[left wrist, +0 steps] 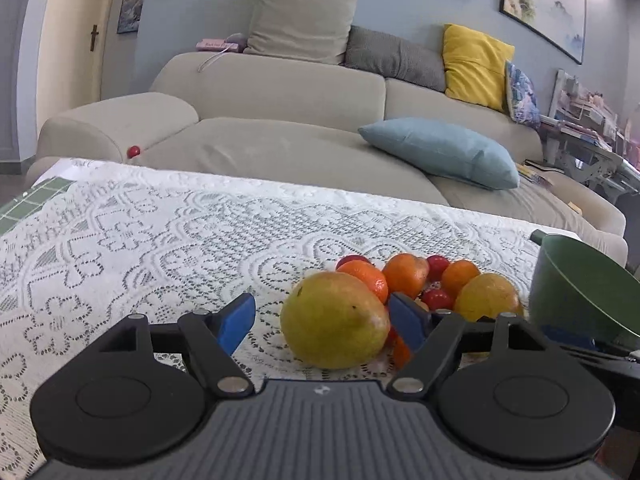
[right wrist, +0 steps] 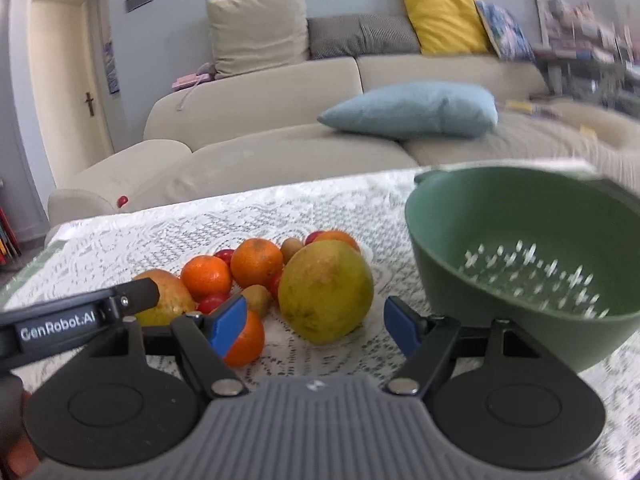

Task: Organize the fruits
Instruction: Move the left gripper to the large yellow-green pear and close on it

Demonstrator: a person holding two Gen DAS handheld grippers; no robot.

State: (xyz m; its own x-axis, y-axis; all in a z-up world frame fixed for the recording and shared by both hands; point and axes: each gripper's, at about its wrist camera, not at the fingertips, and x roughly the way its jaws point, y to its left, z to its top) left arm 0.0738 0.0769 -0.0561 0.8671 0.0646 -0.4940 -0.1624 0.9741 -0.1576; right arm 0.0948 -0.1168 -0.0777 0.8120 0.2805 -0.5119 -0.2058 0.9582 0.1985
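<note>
A pile of fruit lies on the lace-covered table (left wrist: 160, 240): oranges (left wrist: 404, 274), small red fruits (left wrist: 438, 298) and two big yellow-green ones. My left gripper (left wrist: 322, 320) stands open around the nearer big fruit (left wrist: 334, 320); its left pad is clear of it, its right pad close beside it. In the right wrist view my right gripper (right wrist: 315, 328) is open just short of the other big fruit (right wrist: 326, 292), with an orange (right wrist: 244, 340) behind its left pad. The green colander (right wrist: 520, 260) stands empty to the right. The left gripper's finger (right wrist: 136, 292) shows at the left.
A beige sofa (left wrist: 280, 140) with a blue cushion (left wrist: 440, 152) runs behind the table's far edge. A small red ball (left wrist: 133, 151) lies on the sofa's seat. Bare lace cloth stretches to the left of the fruit pile.
</note>
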